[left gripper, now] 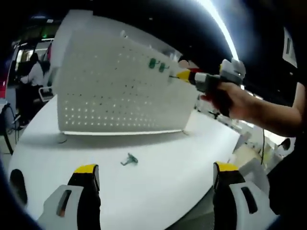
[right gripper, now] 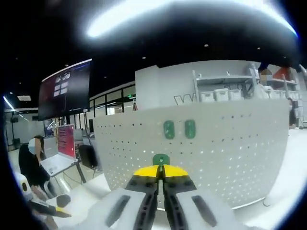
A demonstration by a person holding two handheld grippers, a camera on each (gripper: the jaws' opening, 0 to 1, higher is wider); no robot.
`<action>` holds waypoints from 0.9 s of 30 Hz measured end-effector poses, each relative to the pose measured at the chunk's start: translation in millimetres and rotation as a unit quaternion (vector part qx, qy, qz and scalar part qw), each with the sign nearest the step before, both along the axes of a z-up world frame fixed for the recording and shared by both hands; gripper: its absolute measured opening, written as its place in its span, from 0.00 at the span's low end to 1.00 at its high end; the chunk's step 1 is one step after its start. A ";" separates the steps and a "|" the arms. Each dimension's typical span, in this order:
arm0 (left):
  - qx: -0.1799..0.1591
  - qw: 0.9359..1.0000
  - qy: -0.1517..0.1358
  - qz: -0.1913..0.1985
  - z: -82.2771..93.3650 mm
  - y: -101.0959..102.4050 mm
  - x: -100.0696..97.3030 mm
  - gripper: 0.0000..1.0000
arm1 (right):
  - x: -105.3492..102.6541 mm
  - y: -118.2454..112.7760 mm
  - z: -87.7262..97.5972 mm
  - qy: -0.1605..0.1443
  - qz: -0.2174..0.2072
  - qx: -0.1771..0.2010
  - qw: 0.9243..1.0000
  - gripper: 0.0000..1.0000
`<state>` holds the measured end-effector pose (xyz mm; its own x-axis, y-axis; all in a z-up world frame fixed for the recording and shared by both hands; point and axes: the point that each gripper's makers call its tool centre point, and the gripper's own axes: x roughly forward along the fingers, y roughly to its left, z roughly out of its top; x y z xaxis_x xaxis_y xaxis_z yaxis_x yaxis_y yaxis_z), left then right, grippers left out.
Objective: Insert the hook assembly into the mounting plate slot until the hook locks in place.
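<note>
A white pegboard mounting plate (left gripper: 115,91) stands upright on a round white table (left gripper: 182,163). Two green hooks (left gripper: 157,64) hang near its upper right. My right gripper (left gripper: 183,75), held by a hand, is at the plate just right of them, with a small green piece at its yellow tips. In the right gripper view, my right gripper (right gripper: 161,168) is shut on a green hook (right gripper: 161,159) close to the plate (right gripper: 230,153), below the two mounted hooks (right gripper: 179,129). Another green hook (left gripper: 129,160) lies loose on the table, ahead of my open left gripper (left gripper: 156,168).
The table's rounded edge (left gripper: 211,191) runs close on the right. A person (right gripper: 32,163) sits at a laptop (right gripper: 57,163) to the left, under a dark wall screen (right gripper: 64,93). Shelves with bins (right gripper: 220,93) stand behind the plate.
</note>
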<state>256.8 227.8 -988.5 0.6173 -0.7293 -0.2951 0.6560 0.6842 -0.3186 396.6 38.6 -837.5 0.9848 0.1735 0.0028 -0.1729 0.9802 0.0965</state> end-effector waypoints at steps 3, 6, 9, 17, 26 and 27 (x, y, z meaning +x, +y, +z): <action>0.007 1.000 -0.001 -0.001 -3.1 0.5 -0.9 1.00 | 4.8 -10.9 2.7 -0.001 -0.014 0.004 1.000 0.00; 0.019 1.000 -0.010 0.015 -4.2 6.6 4.3 1.00 | 9.8 -19.4 6.0 -0.005 -0.023 0.004 1.000 0.00; 0.011 1.000 -0.007 0.022 -3.1 8.9 5.5 1.00 | 14.5 -26.3 9.6 -0.009 -0.032 0.000 0.999 0.00; 0.023 0.999 -0.007 0.033 -8.1 14.2 10.7 1.00 | 33.7 -53.3 21.8 -0.023 -0.061 -0.007 0.998 0.00; 0.036 0.999 -0.002 0.028 -13.6 13.3 10.0 1.00 | 52.4 -72.4 33.1 -0.037 -0.081 -0.013 0.996 0.00; 0.037 0.999 0.001 0.029 -14.0 13.7 10.1 1.00 | 53.9 -75.0 34.6 -0.039 -0.084 -0.010 0.996 0.00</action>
